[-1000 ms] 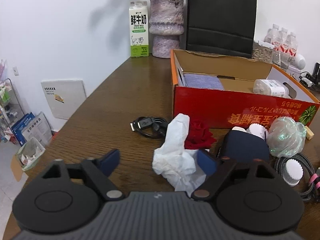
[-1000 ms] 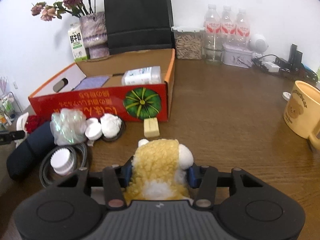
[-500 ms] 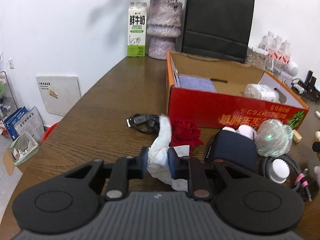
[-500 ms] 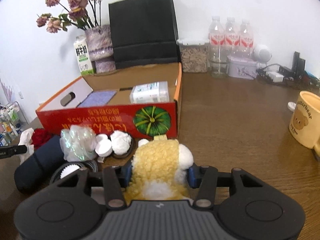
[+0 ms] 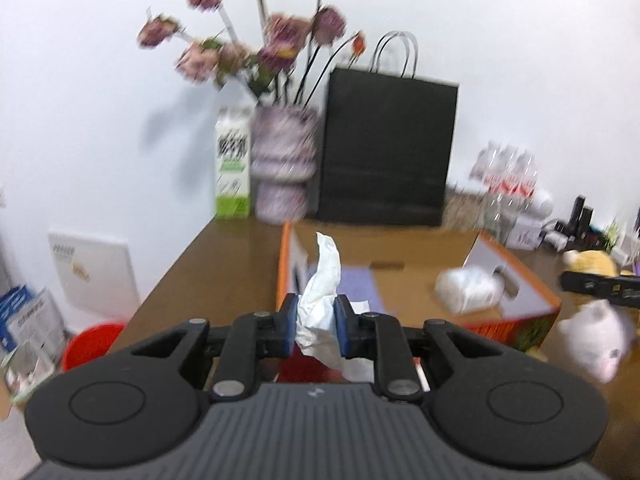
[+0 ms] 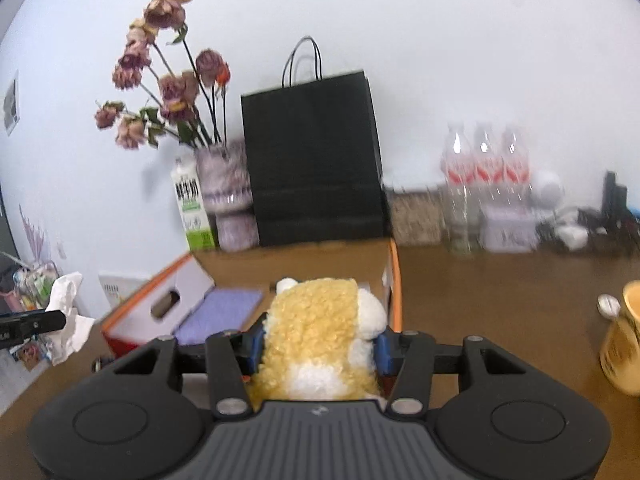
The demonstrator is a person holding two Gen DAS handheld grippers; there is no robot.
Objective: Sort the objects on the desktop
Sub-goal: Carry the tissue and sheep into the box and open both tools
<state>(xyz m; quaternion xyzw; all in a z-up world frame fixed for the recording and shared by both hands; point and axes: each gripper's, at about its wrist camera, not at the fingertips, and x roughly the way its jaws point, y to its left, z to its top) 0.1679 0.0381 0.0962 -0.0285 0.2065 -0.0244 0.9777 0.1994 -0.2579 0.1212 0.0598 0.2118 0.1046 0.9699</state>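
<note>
My left gripper [image 5: 316, 326] is shut on a crumpled white tissue [image 5: 322, 292] and holds it in the air at the left end of the red and orange cardboard box [image 5: 516, 280]. My right gripper [image 6: 320, 344] is shut on a yellow and white plush toy [image 6: 320, 332], lifted over the right end of the same box [image 6: 394, 280]. The tissue also shows in the right wrist view [image 6: 68, 312], at far left. The plush also shows in the left wrist view [image 5: 592, 264], at far right. Inside the box lie a purple cloth [image 6: 220, 312] and a white bottle [image 5: 468, 288].
A black paper bag [image 6: 312, 160], a vase of dried flowers [image 6: 228, 200] and a milk carton [image 6: 192, 212] stand behind the box. Water bottles [image 6: 488, 184] and a seed jar stand at back right. A yellow mug [image 6: 624, 344] stands at right. A red bin [image 5: 92, 344] sits on the floor at left.
My left gripper closed on the tissue and lifted it off the table toward the box. My right gripper rose with the plush and moved over the box's right end.
</note>
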